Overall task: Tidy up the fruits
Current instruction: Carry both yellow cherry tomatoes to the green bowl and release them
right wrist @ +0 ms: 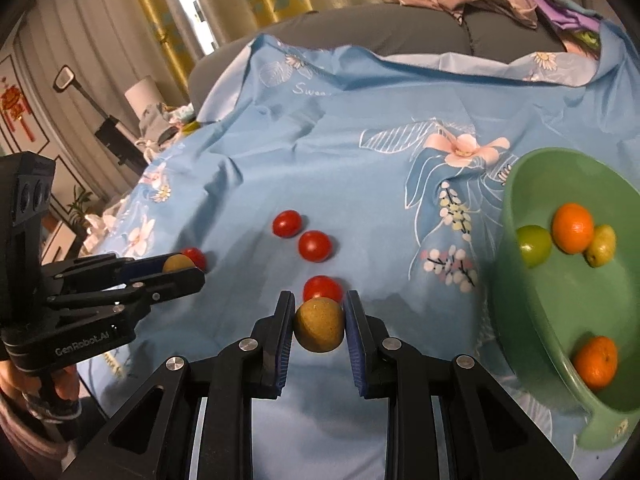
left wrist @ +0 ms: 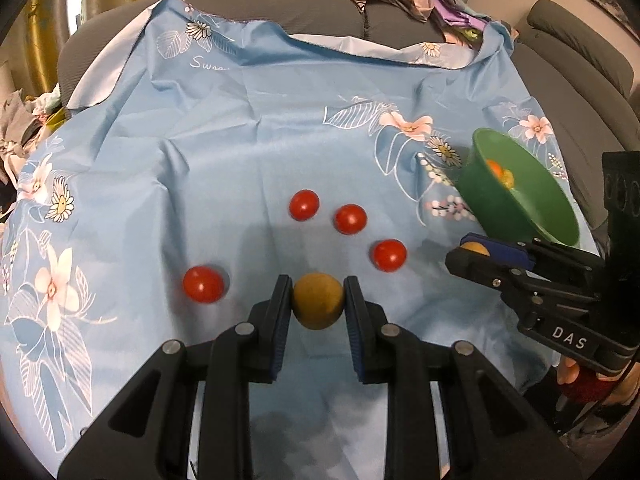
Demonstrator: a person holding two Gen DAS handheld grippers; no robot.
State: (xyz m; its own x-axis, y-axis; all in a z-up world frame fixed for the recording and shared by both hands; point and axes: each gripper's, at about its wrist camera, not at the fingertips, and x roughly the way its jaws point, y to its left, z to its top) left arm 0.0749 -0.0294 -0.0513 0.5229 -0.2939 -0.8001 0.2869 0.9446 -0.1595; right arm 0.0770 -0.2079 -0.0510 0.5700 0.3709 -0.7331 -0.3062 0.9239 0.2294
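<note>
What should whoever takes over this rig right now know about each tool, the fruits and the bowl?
Left tool: shut on a round brownish-yellow fruit, low over the blue floral cloth.
Right tool: shut on a second round brownish-yellow fruit, left of the green plastic bowl.
Done: two oranges, a green fruit and a yellowish fruit are in the bowl.
Left: probably drop both held fruits into the bowl, then sort the four red cherry tomatoes on the cloth.

Left gripper (left wrist: 318, 300) and right gripper (right wrist: 319, 326) jaws each clamped on something.
</note>
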